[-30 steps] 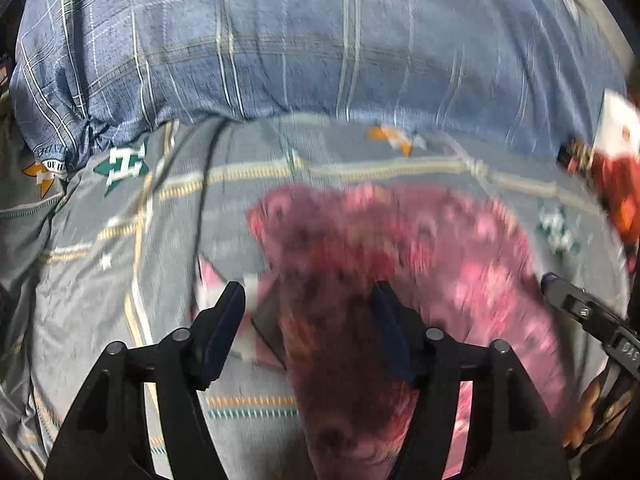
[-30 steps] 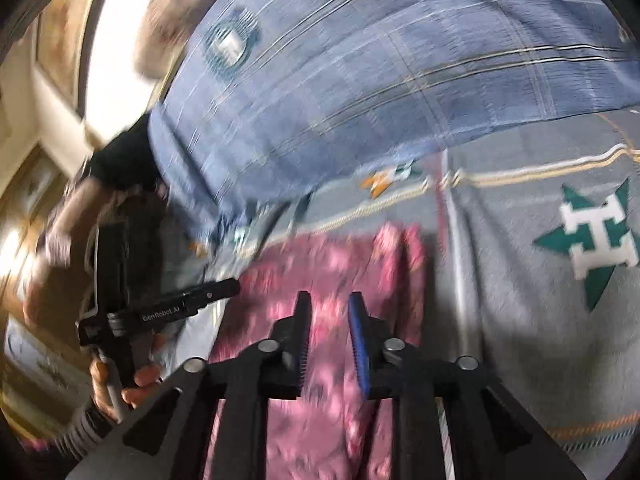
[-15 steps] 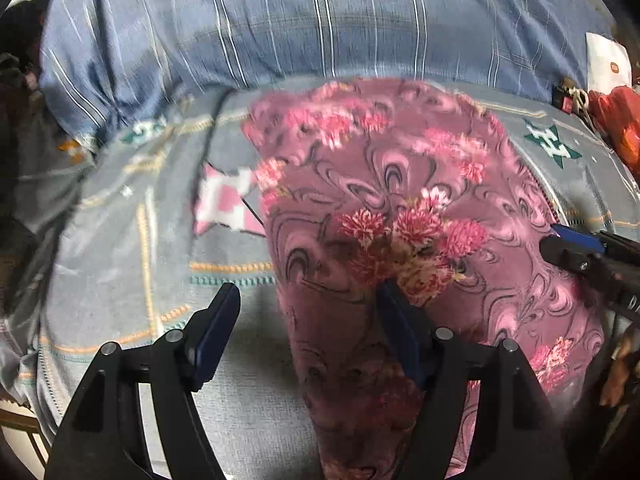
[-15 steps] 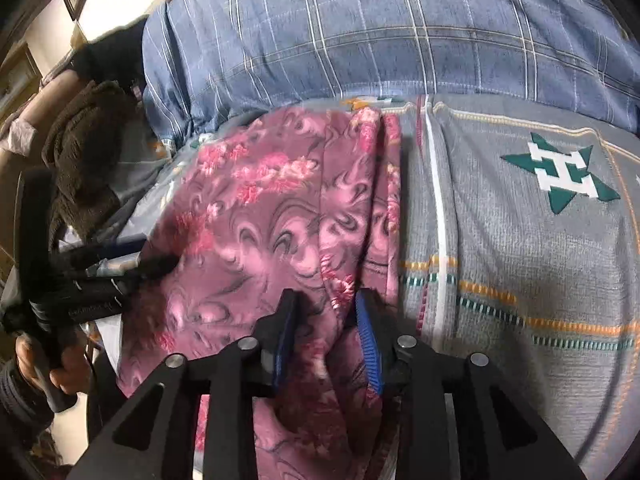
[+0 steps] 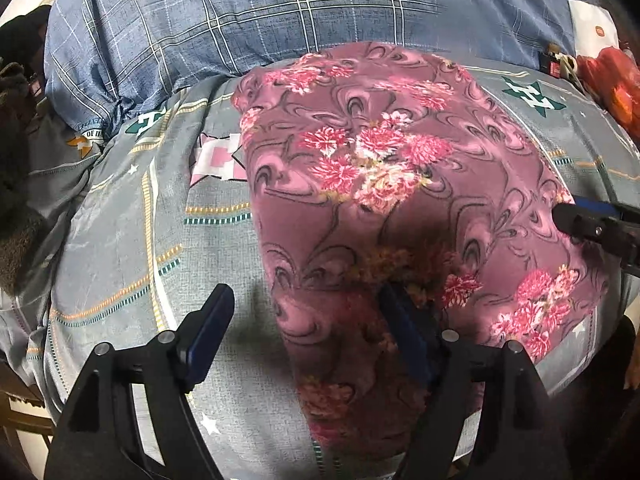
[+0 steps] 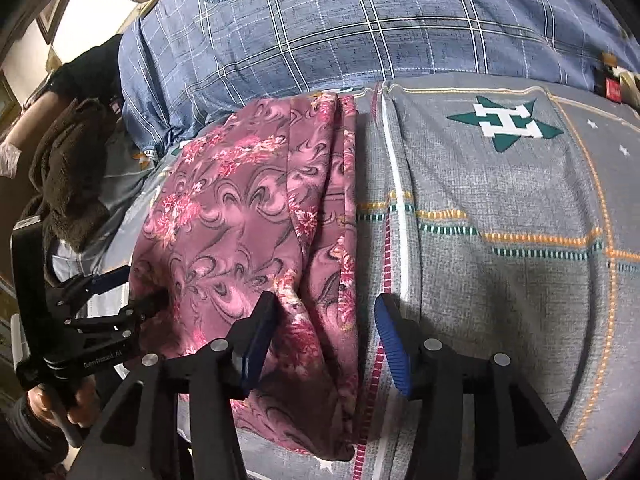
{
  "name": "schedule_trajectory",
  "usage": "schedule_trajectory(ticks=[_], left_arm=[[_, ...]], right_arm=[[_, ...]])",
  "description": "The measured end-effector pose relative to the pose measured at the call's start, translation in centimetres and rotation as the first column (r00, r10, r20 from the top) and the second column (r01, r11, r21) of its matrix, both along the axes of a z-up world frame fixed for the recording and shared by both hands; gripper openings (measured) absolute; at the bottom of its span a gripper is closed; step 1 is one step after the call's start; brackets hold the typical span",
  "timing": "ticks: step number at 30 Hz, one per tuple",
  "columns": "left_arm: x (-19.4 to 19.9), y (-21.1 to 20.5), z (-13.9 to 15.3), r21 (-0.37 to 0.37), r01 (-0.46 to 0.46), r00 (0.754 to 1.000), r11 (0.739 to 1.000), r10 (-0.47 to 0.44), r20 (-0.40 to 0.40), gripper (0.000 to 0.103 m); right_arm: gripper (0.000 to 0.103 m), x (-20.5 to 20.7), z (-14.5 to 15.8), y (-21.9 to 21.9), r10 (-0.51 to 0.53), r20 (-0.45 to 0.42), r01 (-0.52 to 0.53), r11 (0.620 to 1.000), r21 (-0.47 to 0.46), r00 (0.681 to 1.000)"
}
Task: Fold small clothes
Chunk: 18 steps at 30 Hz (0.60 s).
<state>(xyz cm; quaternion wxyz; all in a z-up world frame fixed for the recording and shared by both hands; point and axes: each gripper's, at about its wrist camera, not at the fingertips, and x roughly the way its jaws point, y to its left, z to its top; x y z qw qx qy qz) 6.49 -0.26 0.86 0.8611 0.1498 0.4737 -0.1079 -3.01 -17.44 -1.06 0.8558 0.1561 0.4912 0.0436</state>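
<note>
**A:** Garment first: where does it lie?

**B:** A mauve floral garment (image 5: pixel 372 184) lies flat on a bed covered by a grey patterned bedsheet (image 5: pixel 120 248). In the left wrist view it fills the middle and runs toward five o'clock. A second ago it was a blurred, bunched shape in that view; now it is spread and sharp, with a doubled edge along its three o'clock side in the right wrist view.

**A:** And the grippers?

**B:** The left hand-held gripper (image 5: pixel 304 320) has its jaws wide apart and has just been opening. The cloth's left edge lies between them, but neither pad presses on it. The right hand-held gripper (image 6: pixel 324 332) was nearly closed on the cloth a second ago. Its jaws have just been opening too and now stand apart, with the folded edge loose between them.

**A:** What does that mean for the folding?

**B:** Likely the garment has just been laid down and let go, so one fold looks finished. A new grip would come next.

**A:** Anything around it?

**B:** A blue checked pillow (image 5: pixel 280 16) at twelve o'clock, and a dark fuzzy cloth (image 6: pixel 68 168) at nine o'clock in the right view.
</note>
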Motion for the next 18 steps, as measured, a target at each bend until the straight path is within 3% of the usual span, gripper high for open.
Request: schedule_trajectory(ticks=[7,10,13,18], left_arm=[[0.0,0.3,0.6,-0.013,0.008,1.0,1.0,-0.008,-0.004,0.077],[0.5,1.2,2.4,-0.059,0.008,1.0,0.998,-0.006,0.03,0.076],[3.1,2.5,4.0,-0.113,-0.038,0.998,0.993,0.044,0.044,0.077],[9.1,2.7,3.0,-0.131,-0.12,0.992,0.984,0.116,-0.041,0.077]], right_arm=[[0.053,1.7,1.7,0.4,0.001,0.007,-0.001,0.999,-0.038,1.0],[0.053,3.3,2.7,0.2,-0.018,0.038,0.019,1.0,-0.023,0.999],[0.053,5.7,3.4,-0.1,-0.04,0.064,0.04,0.999,0.007,0.997],[0.054,11.6,1.8,-0.5,-0.081,0.023,0.079,0.992,0.103,0.996]])
